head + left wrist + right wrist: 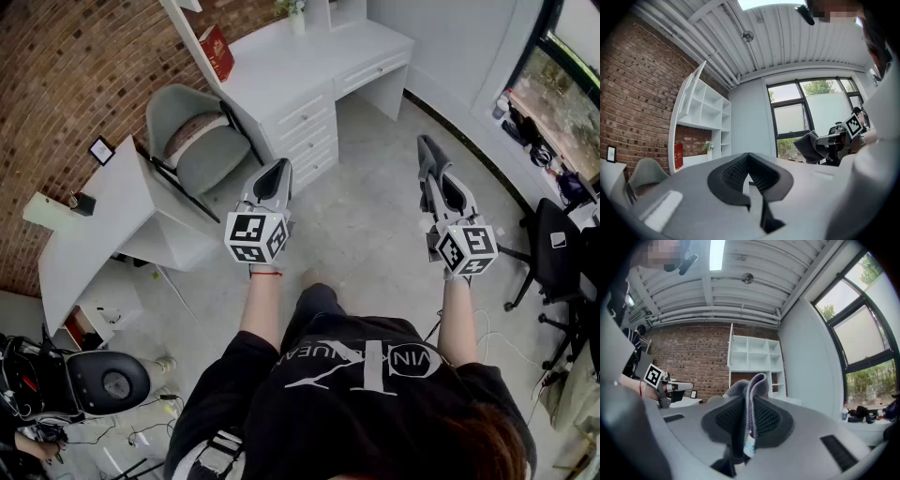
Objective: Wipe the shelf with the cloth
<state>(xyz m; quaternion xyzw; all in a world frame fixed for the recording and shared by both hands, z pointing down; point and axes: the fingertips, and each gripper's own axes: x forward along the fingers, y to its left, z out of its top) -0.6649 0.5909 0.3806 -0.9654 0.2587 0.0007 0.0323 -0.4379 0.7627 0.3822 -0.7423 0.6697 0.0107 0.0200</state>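
A grey cloth [758, 380] with a purple edge and a small tag is pinched upright between the jaws of my right gripper [750, 404]. In the head view the cloth [428, 152] sticks out past the right gripper [435, 178], held over the floor. My left gripper [274, 178] hangs level with it to the left, shut with nothing between its jaws [749, 157]. The white cubby shelf [754, 355] stands ahead against the brick wall, well beyond both grippers. It shows in the left gripper view as the shelf [704, 112] too.
A white desk with drawers [314, 80] runs under the shelf, with a red book [217, 52] and a small plant [708, 146] on it. A grey chair [192, 141] stands before it. A second white table [98, 220] sits left, a black office chair [553, 258] right.
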